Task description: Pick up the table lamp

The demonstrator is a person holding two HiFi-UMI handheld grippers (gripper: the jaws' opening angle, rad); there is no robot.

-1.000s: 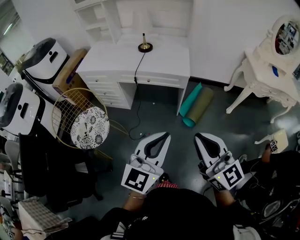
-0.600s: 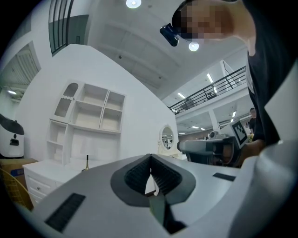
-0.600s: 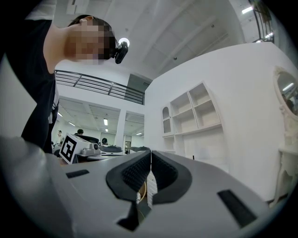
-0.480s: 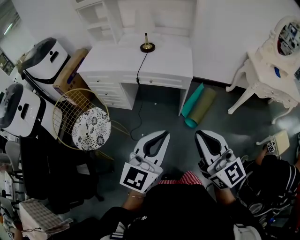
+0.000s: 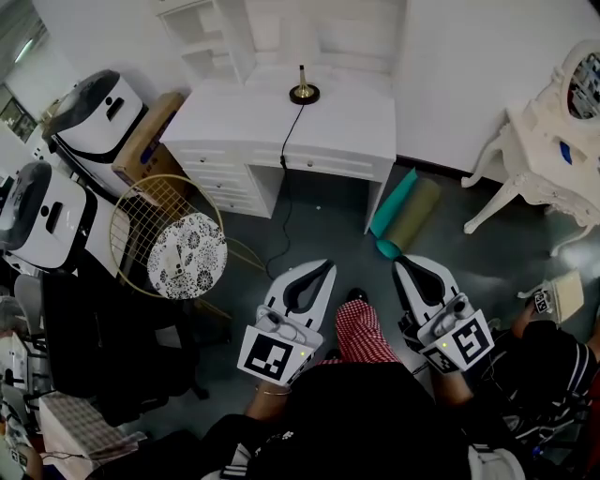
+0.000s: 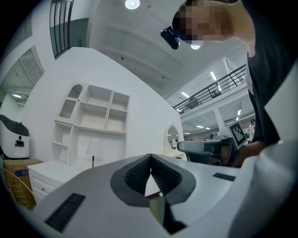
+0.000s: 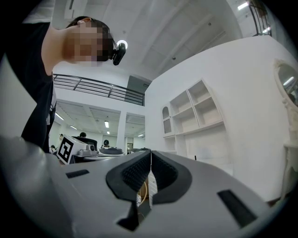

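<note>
Table lamp [image 5: 303, 91] stands on the white desk [image 5: 349, 114], well apart from my left gripper [image 5: 327, 267] and right gripper [image 5: 399, 267]; I see both pairs of jaws pressed together, empty

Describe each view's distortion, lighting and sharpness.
Head view: wide-angle bend, even light, the white desk almost merges with the wall, the table lamp is small but sharp. Left gripper view: fisheye with dark corners, a ceiling light glares, the left gripper looms large. Right gripper view: same fisheye, the right gripper fills the lower frame.
</note>
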